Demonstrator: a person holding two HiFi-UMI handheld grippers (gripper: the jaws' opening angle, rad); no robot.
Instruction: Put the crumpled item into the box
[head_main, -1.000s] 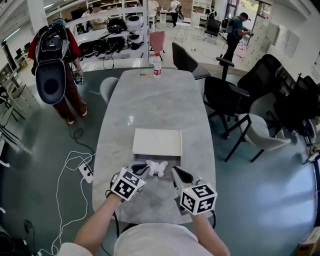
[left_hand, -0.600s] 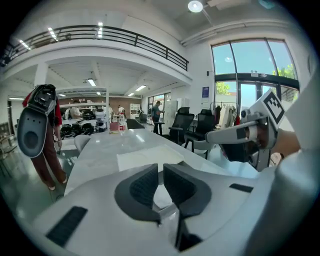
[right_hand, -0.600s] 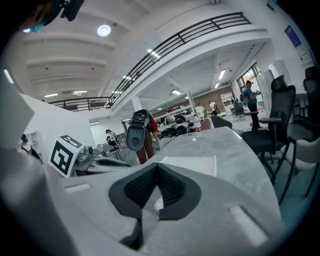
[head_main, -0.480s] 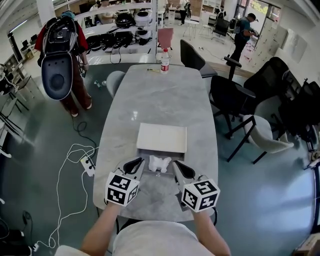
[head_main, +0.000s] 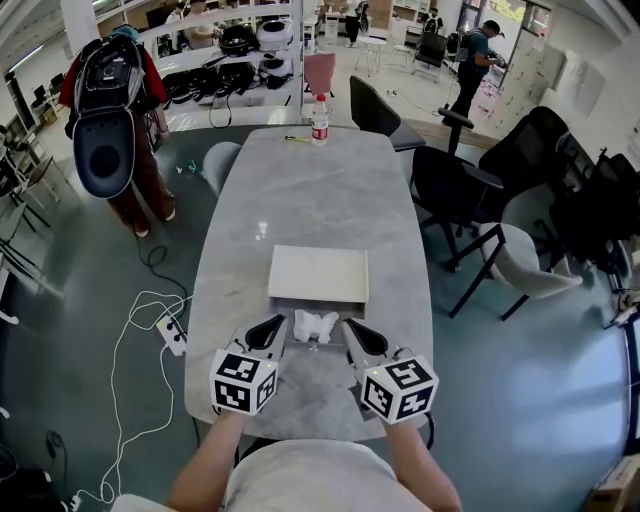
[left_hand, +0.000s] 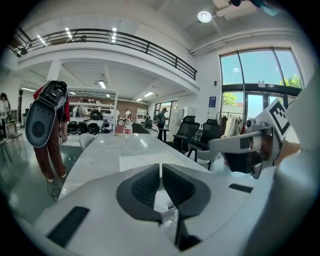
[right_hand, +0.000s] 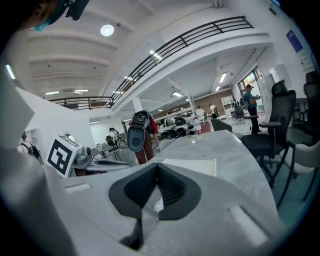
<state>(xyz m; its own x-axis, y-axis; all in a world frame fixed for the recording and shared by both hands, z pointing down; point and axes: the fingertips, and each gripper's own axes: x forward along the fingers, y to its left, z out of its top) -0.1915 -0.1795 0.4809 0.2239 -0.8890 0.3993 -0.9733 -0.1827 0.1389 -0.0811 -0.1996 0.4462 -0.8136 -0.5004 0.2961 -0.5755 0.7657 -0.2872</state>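
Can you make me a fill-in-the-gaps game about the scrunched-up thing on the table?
1. The crumpled item is coloured ___.
2. It lies on the table, not yet inside the flat ___.
3. At the table's far end stands a plastic ___.
4. The left gripper and right gripper both have their jaws ___, seemingly pinching clear film.

Missing words: white; box; bottle; shut.
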